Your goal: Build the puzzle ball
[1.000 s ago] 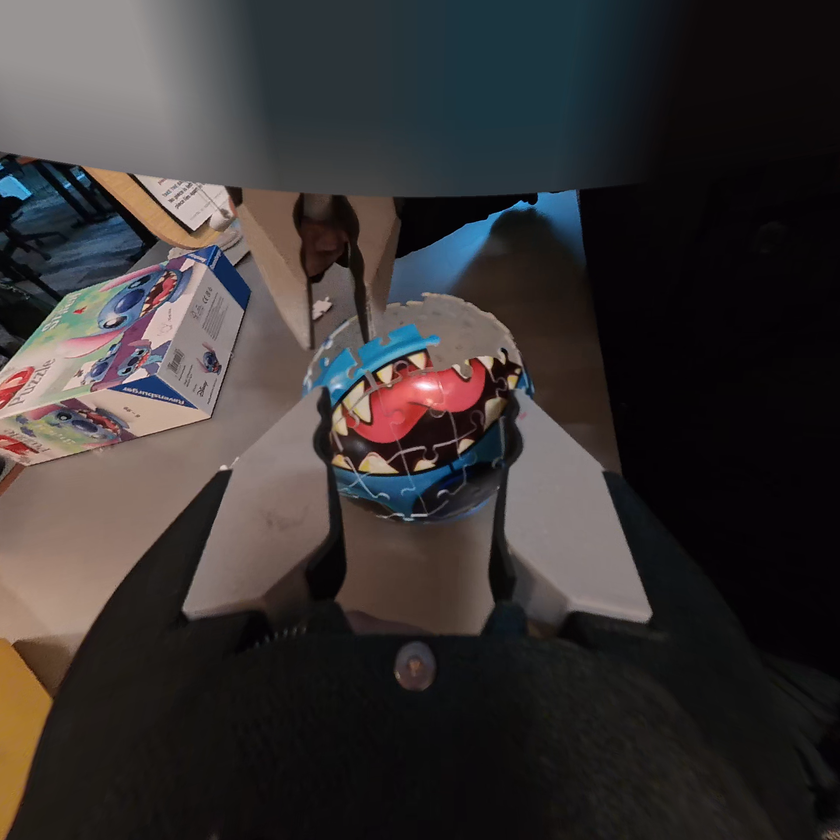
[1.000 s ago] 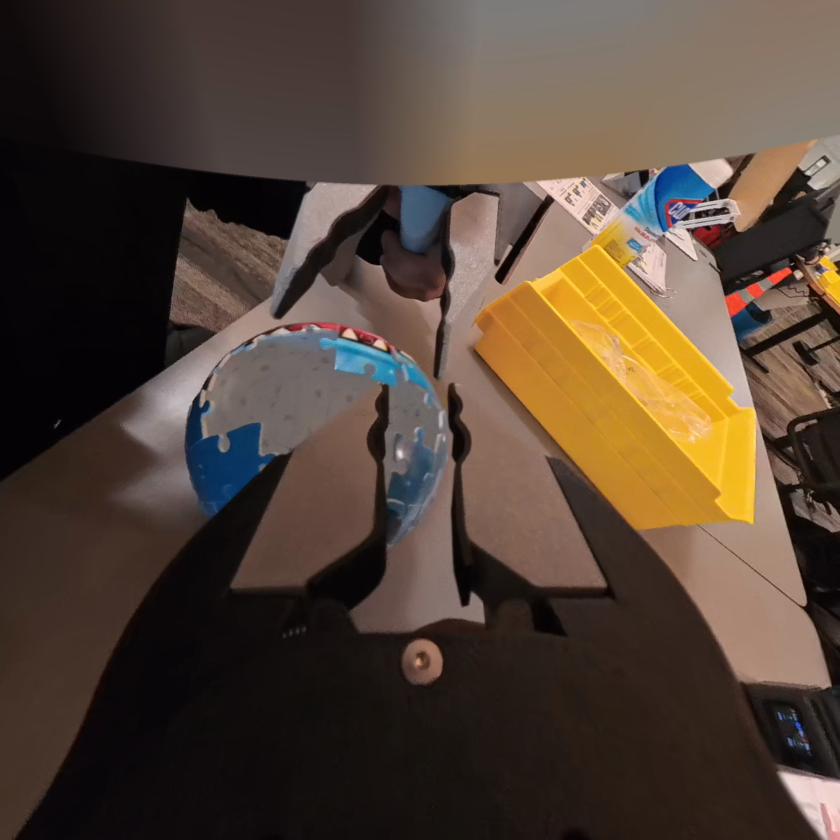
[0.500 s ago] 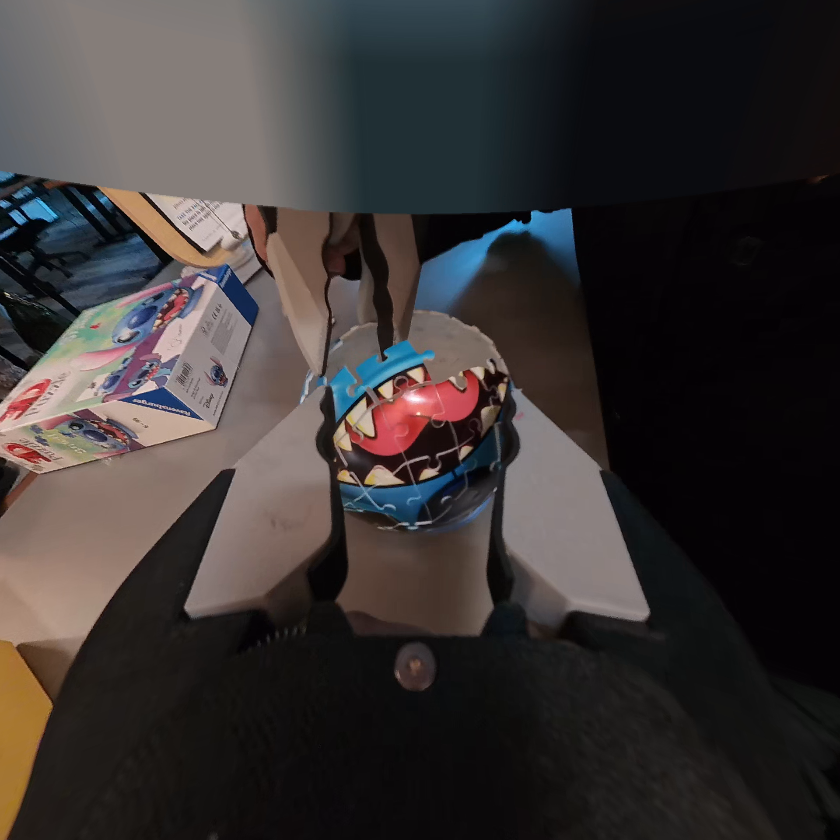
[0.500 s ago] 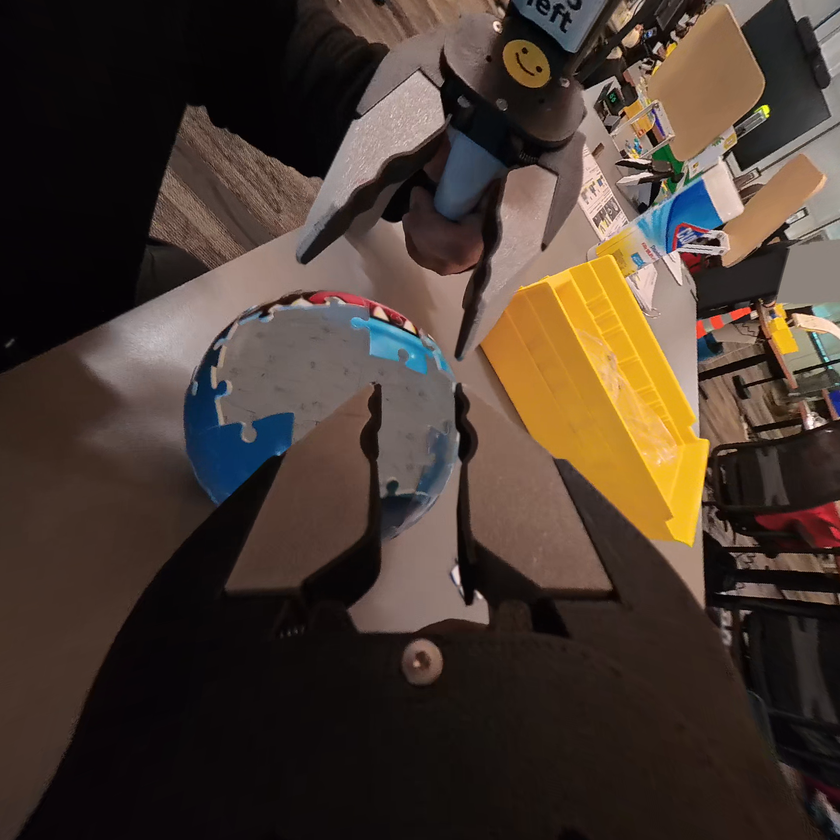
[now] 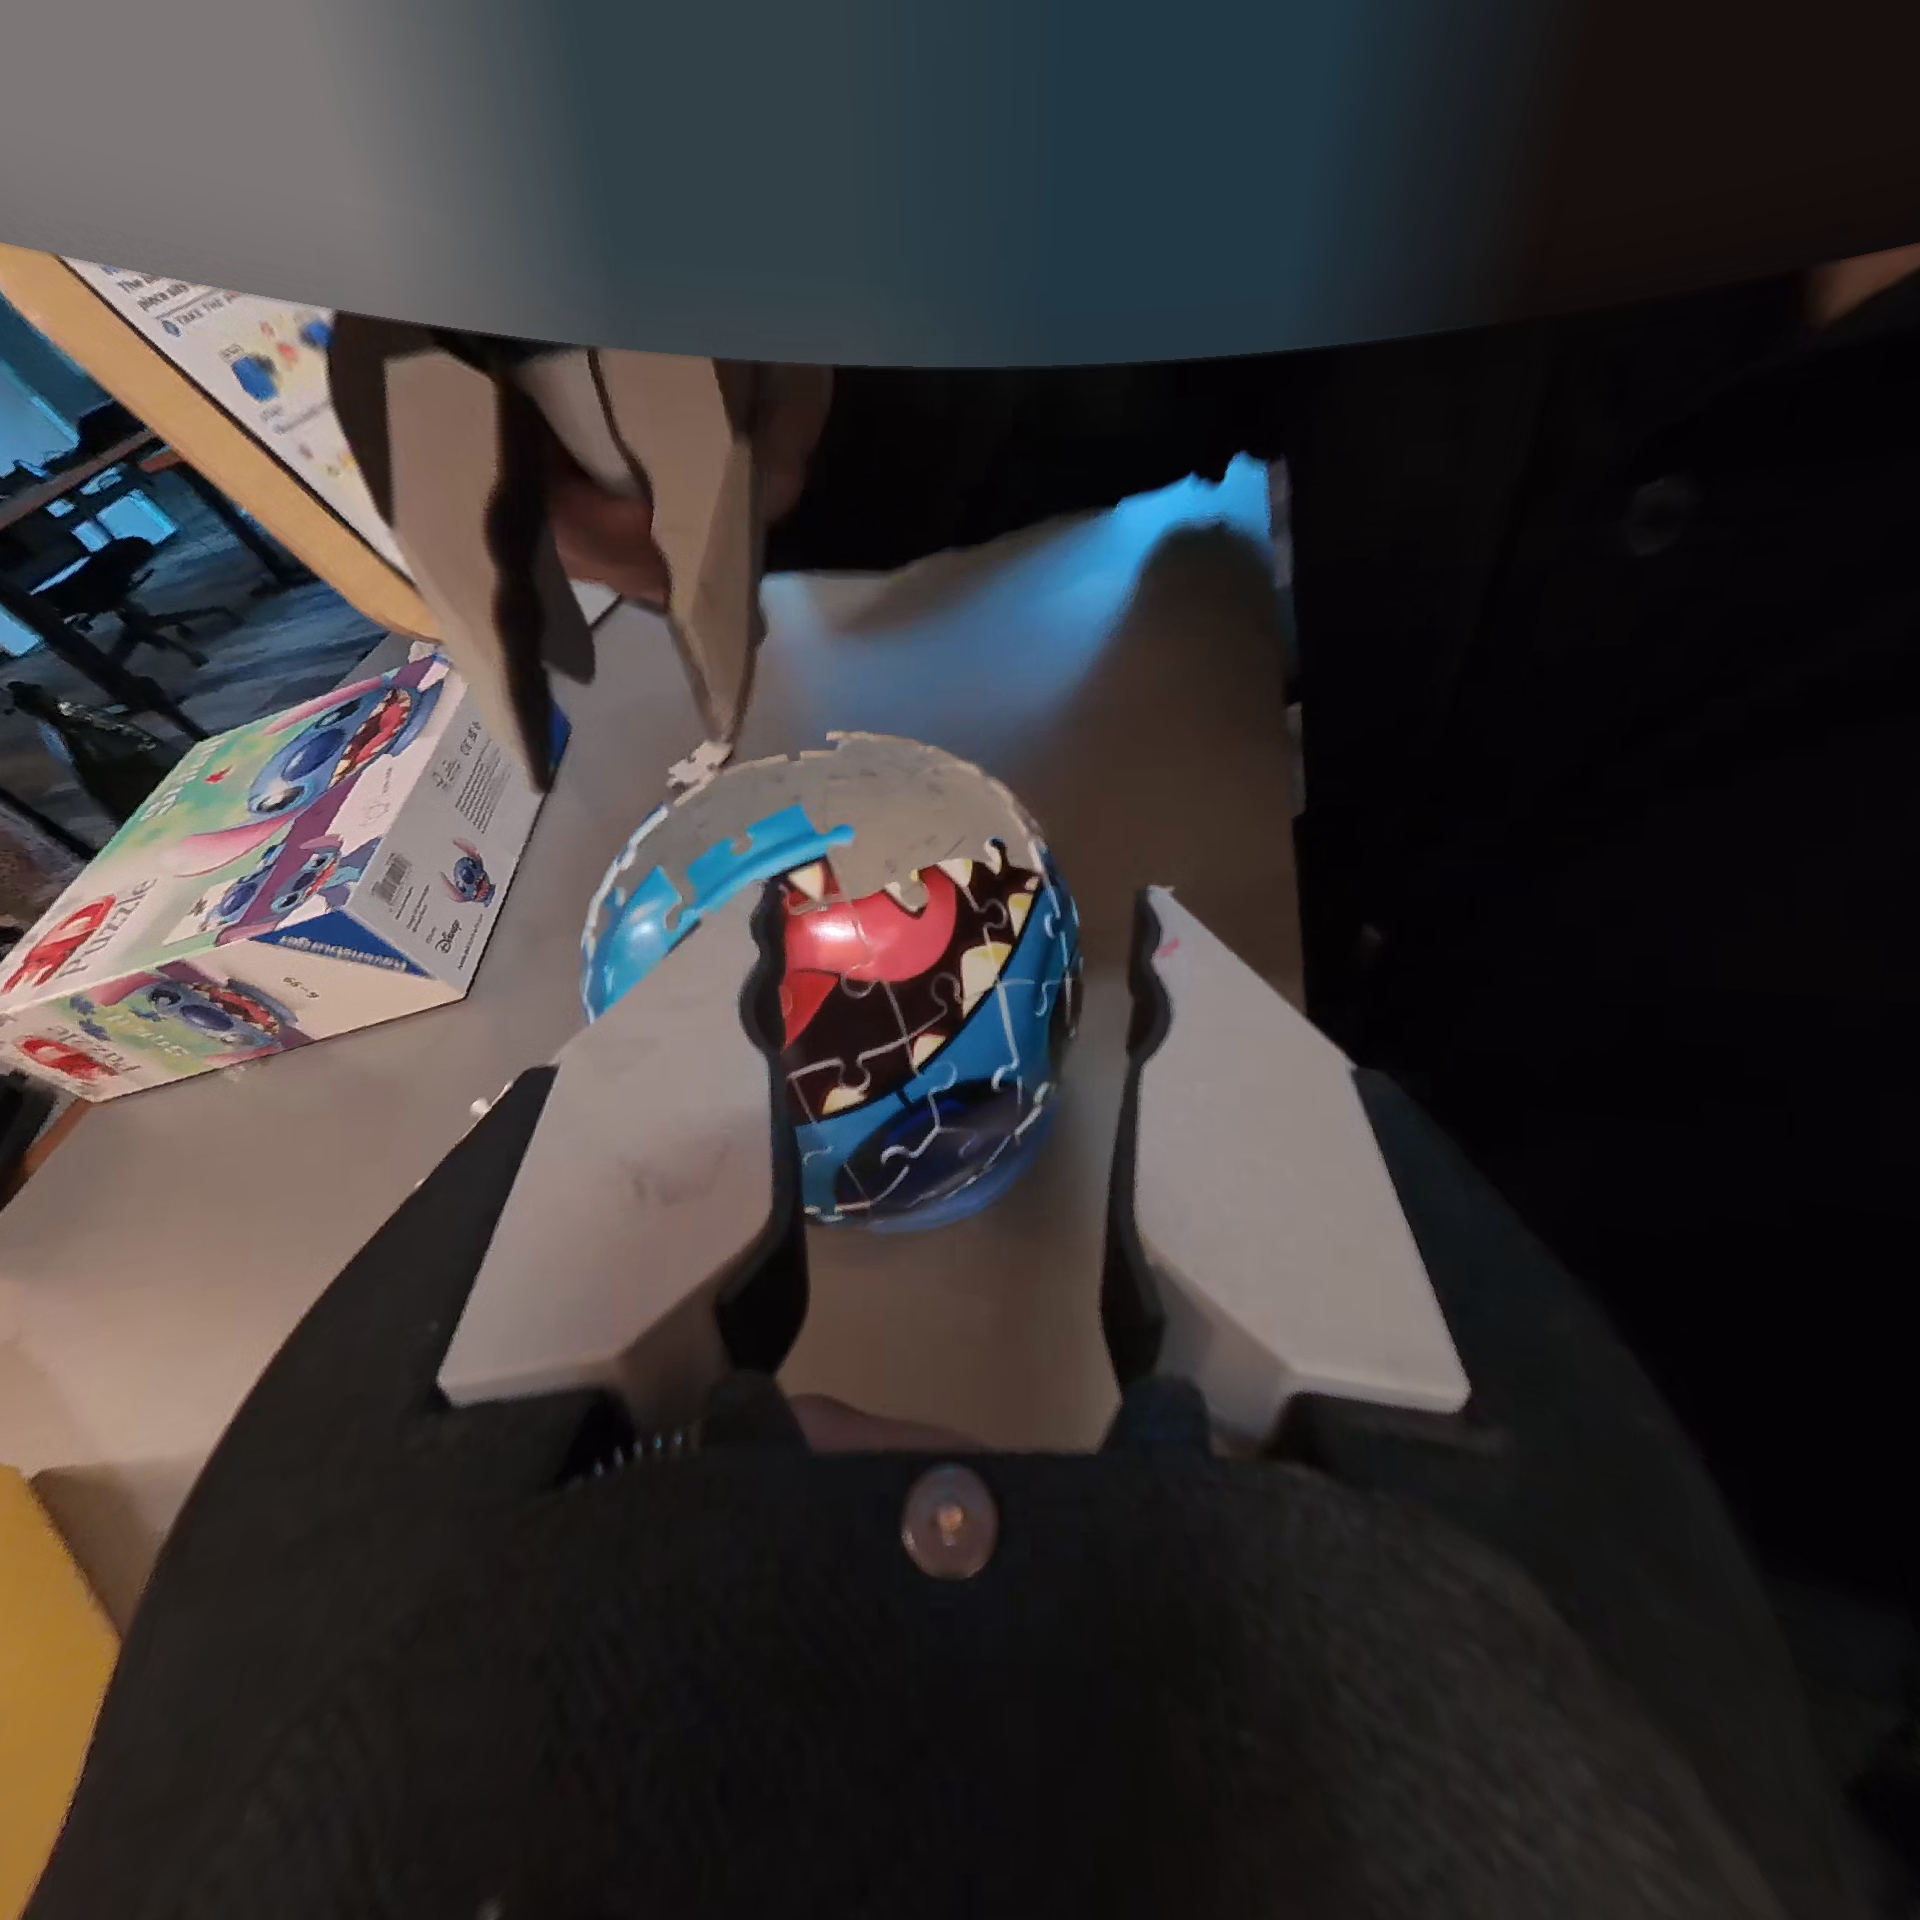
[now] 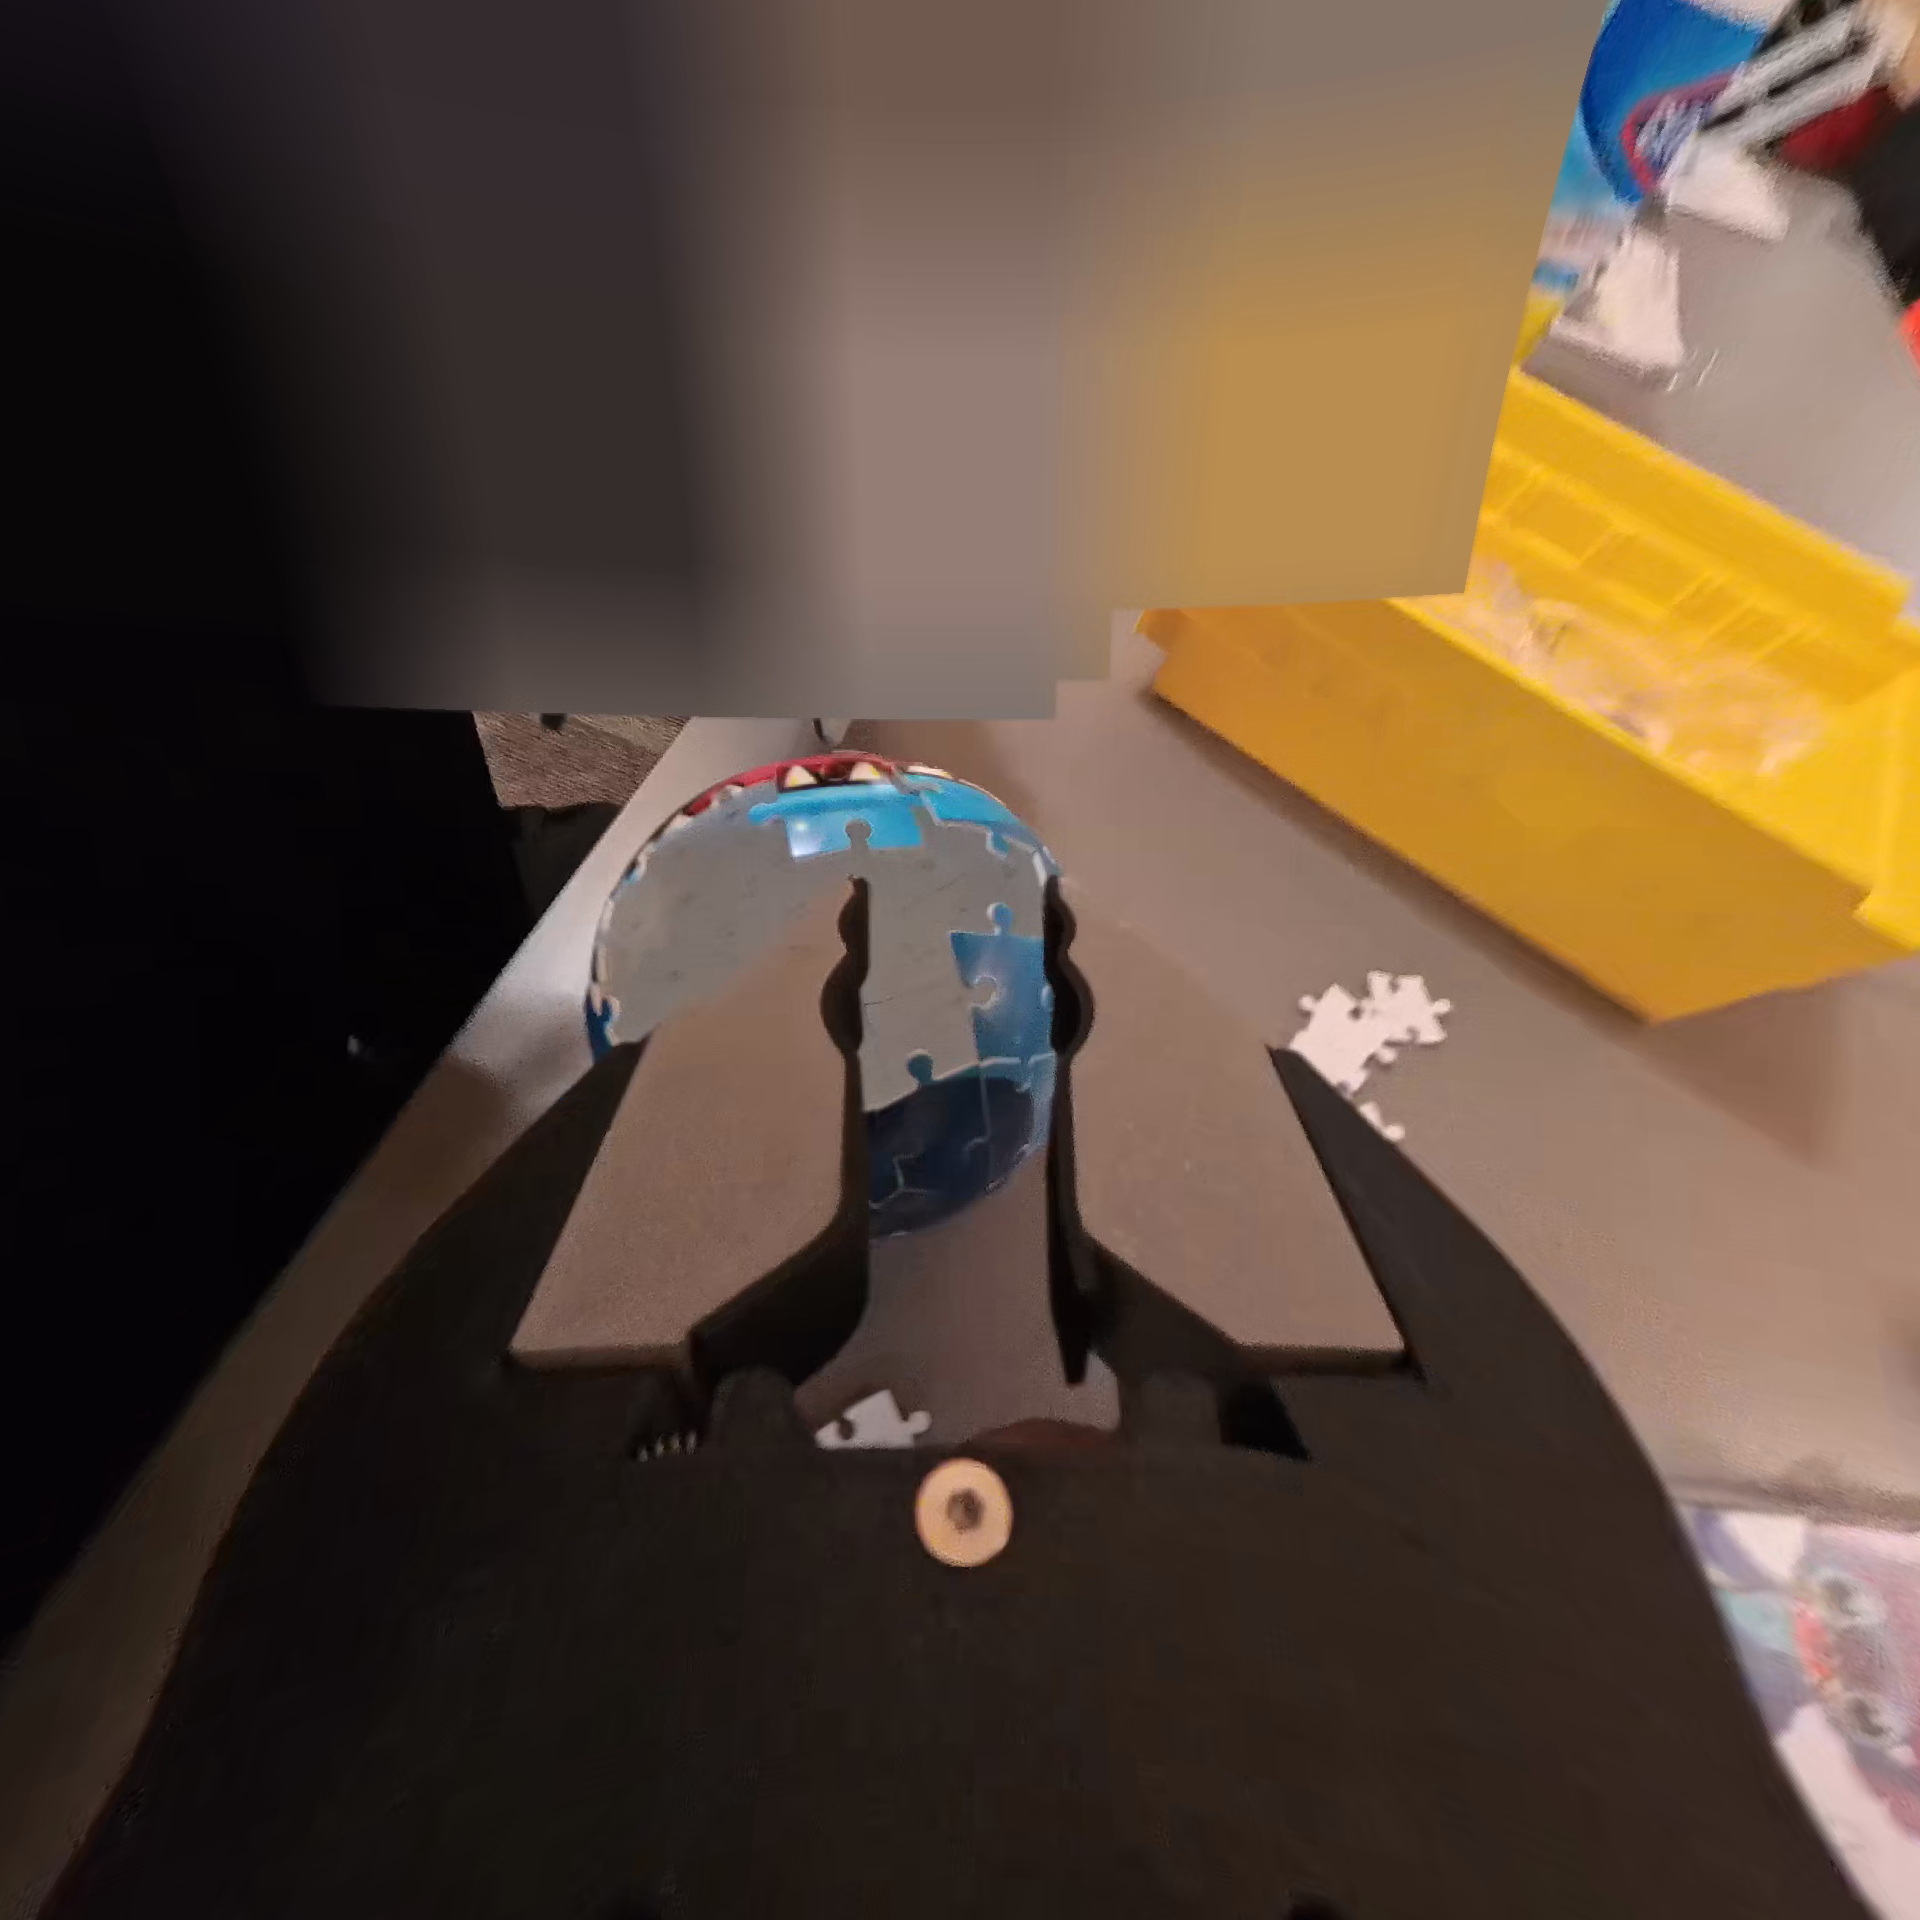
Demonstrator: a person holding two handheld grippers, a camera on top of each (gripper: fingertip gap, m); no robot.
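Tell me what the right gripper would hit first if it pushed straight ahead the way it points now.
Most likely the half-built blue puzzle ball. It sits on the grey table directly ahead of the open right gripper, framed between its fingers. Depth is unclear, so I cannot tell how much gap remains.

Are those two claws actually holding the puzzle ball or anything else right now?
No. Both the left gripper and the right gripper are open and empty; the puzzle ball sits on the table.
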